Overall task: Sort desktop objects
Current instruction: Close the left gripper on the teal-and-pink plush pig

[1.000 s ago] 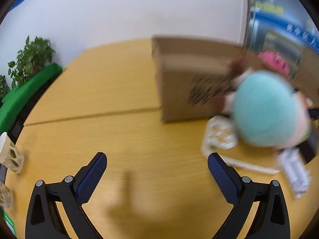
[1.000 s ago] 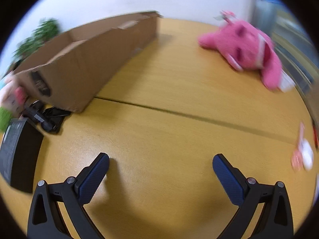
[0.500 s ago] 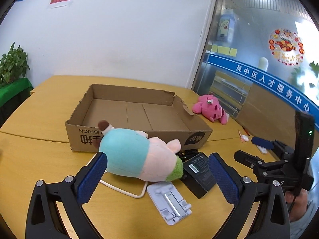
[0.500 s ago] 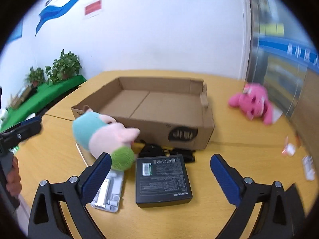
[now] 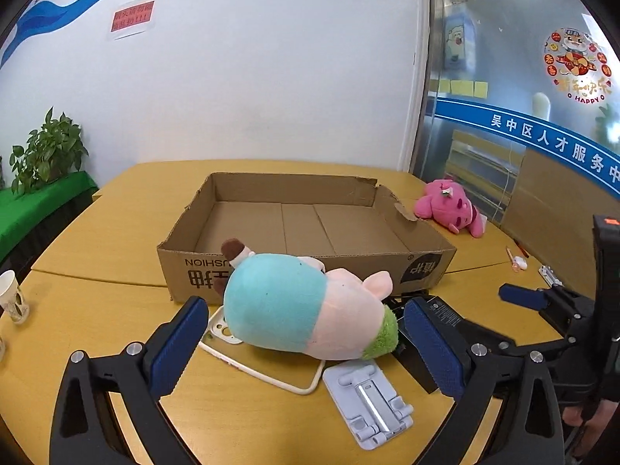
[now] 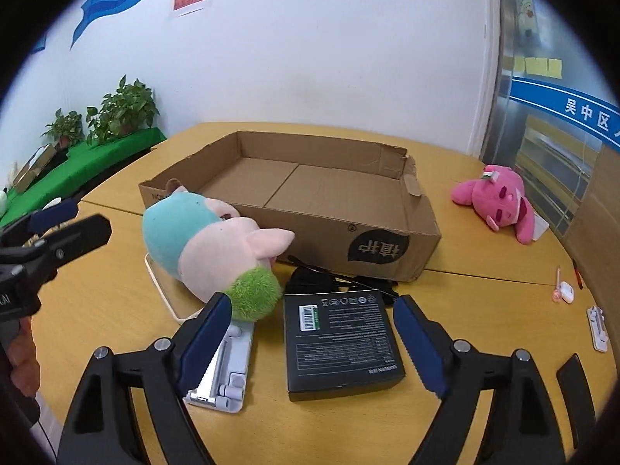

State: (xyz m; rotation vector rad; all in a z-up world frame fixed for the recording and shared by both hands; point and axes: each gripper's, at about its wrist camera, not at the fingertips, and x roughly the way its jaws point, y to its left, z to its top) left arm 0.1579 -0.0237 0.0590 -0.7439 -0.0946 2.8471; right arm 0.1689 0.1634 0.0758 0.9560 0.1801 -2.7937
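An open cardboard box point(image 5: 302, 228) point(image 6: 310, 182) lies on the yellow table. In front of it lies a teal and pink plush pig point(image 5: 302, 306) point(image 6: 209, 244) on a white phone case point(image 5: 267, 372). A grey phone stand point(image 5: 368, 403) point(image 6: 224, 368) and a black box point(image 6: 341, 341) point(image 5: 445, 321) lie beside it. A pink plush point(image 5: 449, 207) point(image 6: 500, 197) lies right of the cardboard box. My left gripper point(image 5: 306, 345) is open, its fingers either side of the pig. My right gripper point(image 6: 310, 337) is open around the black box.
Black cables point(image 6: 329, 279) lie between the black box and the cardboard box. A paper cup point(image 5: 11, 296) stands at the table's left edge. Small white items point(image 6: 565, 294) lie at the right edge. Potted plants point(image 6: 120, 112) stand on a green shelf.
Both grippers have pulled back and risen from close to the table, so the whole box and the objects are in view. Both stay open.
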